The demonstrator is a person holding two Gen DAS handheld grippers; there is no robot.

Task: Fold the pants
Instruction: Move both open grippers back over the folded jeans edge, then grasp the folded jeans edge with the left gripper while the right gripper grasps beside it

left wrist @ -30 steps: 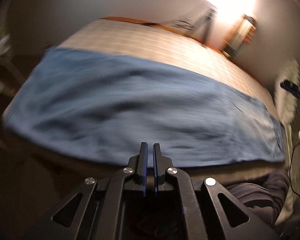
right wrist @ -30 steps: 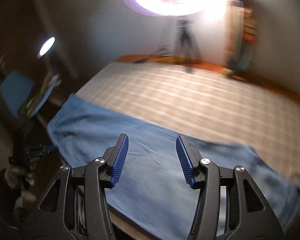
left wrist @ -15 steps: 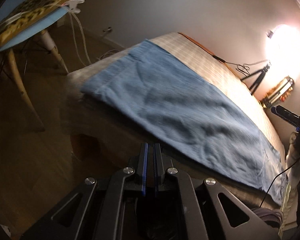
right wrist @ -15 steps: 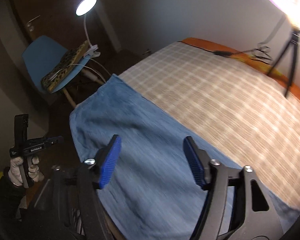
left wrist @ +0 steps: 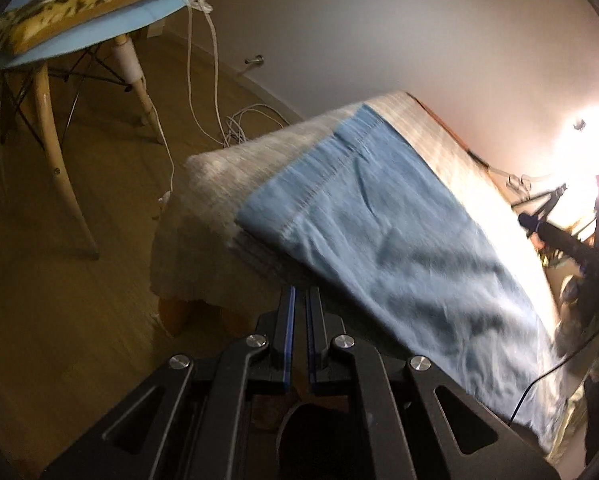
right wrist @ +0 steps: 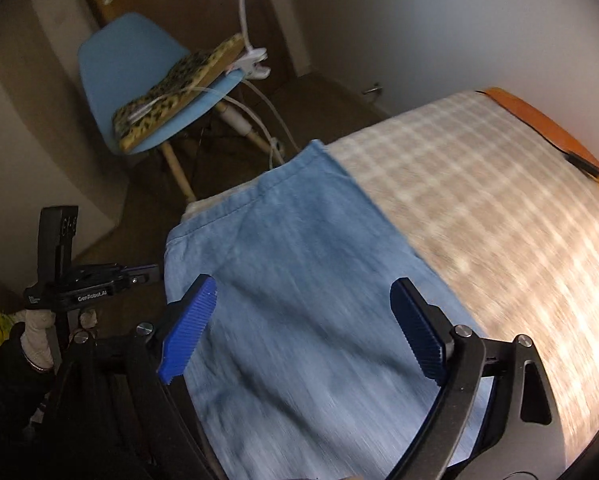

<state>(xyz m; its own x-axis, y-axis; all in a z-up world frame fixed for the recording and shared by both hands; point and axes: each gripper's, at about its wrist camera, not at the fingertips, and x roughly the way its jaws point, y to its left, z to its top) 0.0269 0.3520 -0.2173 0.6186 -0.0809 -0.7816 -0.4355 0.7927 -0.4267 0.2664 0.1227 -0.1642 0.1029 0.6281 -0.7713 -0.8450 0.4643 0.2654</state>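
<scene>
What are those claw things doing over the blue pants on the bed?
A person is about to fold the blue pants, which lie flat along the edge of the checked bed. The right hand-held gripper hangs over the pants with its jaws opening and nothing between them. The left hand-held gripper is shut and empty, near the bed's corner. No fold has been started yet.
</scene>
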